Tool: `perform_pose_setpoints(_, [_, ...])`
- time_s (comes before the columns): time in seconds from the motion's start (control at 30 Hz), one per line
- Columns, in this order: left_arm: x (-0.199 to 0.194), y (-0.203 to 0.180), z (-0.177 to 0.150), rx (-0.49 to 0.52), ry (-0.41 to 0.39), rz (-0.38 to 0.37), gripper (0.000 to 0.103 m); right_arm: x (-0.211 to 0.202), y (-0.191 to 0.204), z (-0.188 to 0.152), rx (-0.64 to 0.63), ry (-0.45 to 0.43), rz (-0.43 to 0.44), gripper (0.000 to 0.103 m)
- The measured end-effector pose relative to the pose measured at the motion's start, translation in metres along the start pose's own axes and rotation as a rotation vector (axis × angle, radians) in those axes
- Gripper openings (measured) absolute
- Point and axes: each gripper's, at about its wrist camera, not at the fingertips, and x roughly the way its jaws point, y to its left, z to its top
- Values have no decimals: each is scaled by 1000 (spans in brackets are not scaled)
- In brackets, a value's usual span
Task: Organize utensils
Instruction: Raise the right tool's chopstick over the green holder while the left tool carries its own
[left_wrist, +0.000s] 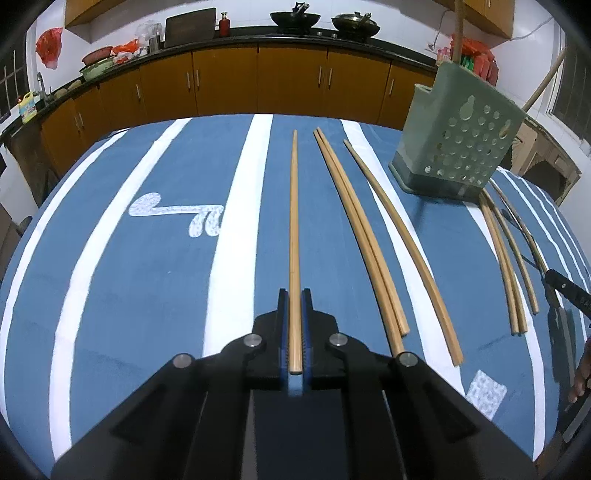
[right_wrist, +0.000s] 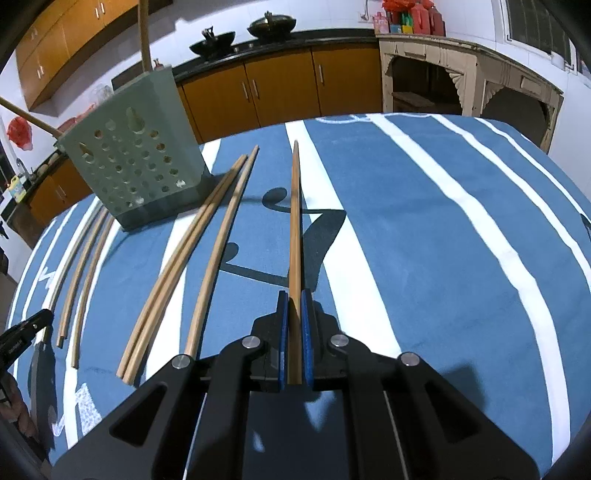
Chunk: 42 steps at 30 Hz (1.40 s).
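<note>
My left gripper is shut on one wooden chopstick that points away along the table. My right gripper is shut on another wooden chopstick, held a little above the cloth, its shadow below it. A pale green perforated utensil holder stands on the table with two chopsticks upright in it; it also shows in the right wrist view. Three loose chopsticks lie between my left gripper and the holder. Three more lie in front of the holder, and show as well in the right wrist view.
The table carries a blue cloth with white stripes. Brown kitchen cabinets with two woks run along the far wall. A worn wooden cabinet stands at the right. The right gripper's edge shows in the left wrist view.
</note>
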Motion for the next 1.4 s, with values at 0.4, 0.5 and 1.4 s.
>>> perform_pose_setpoints(0.4, [-80, 2, 28, 16, -226, -3, 7, -65, -4, 31, -27, -215, -4, 8])
perform_pose_setpoints(0.5, [-97, 3, 41, -4, -281, -20, 7, -76, -4, 41, -23, -254, 4, 8])
perform_pose_setpoints(1.4, [-160, -3, 85, 3, -471, -58, 7, -122, 17, 84, -58, -407, 98, 8])
